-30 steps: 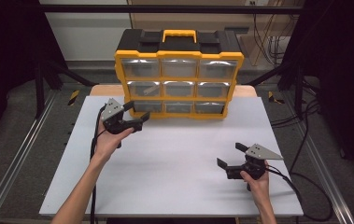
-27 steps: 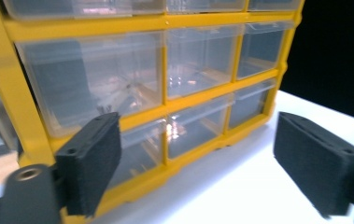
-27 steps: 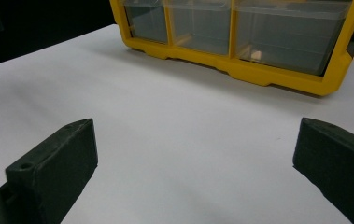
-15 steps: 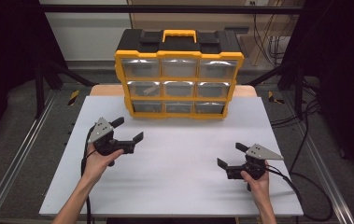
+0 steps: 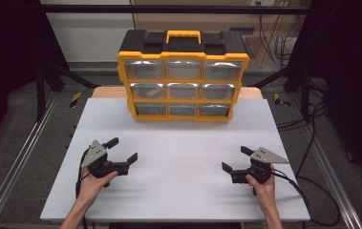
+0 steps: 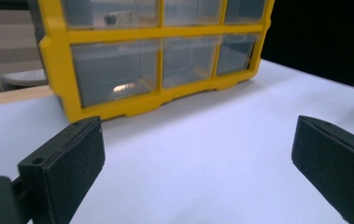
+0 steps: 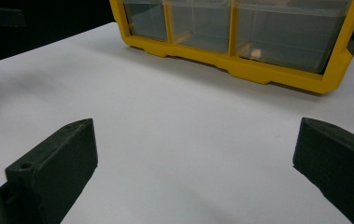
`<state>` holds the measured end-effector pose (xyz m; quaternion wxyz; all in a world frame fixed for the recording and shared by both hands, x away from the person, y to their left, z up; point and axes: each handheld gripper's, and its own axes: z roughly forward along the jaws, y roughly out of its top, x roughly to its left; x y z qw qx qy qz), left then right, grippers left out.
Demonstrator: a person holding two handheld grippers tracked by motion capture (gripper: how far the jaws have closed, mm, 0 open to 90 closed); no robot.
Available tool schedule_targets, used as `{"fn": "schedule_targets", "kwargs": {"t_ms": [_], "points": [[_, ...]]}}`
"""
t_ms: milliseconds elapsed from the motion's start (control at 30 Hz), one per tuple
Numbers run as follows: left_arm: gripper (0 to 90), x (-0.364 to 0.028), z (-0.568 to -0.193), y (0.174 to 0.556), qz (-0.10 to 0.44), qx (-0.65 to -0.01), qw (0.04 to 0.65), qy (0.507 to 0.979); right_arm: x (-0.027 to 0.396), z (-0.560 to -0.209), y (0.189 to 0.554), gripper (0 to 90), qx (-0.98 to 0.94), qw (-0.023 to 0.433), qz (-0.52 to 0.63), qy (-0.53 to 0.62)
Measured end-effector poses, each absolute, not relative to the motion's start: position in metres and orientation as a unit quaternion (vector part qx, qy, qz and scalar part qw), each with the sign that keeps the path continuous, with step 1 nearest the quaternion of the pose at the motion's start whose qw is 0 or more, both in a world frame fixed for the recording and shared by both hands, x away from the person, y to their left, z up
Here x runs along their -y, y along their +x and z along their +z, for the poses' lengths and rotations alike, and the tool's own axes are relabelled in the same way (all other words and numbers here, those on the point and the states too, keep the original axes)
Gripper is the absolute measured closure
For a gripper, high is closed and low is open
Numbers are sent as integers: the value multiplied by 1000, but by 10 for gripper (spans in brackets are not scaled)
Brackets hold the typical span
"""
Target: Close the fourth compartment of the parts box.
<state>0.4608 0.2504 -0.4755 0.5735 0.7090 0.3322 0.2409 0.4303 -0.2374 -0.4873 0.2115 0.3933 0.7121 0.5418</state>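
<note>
Yellow-and-black plastic forms the drawer organizer [image 5: 183, 76], which stands at the far edge of the white table [image 5: 178, 191] in the high view, with nine clear drawers in three rows of three and one yellow handle on top; no legible writing. Two grippers lie near the front: left gripper [image 5: 122, 150] and right gripper [image 5: 233, 158], well apart, jaws spread, nothing between them. In the left gripper view, the left jaws, having just opened, stand wide before the organizer's bottom row. In the right gripper view, the jaws stand wide over bare table.
</note>
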Motion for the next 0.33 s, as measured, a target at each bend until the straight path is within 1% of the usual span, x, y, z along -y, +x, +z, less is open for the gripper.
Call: {"fn": "schedule_targets", "kwargs": {"t_ms": [133, 333], "points": [[25, -257, -481, 457, 240, -339, 575, 705, 237, -488, 430, 4, -712, 212, 542, 392], [25, -263, -487, 453, 243, -332, 573, 709, 236, -489, 430, 4, -716, 213, 537, 392]]}}
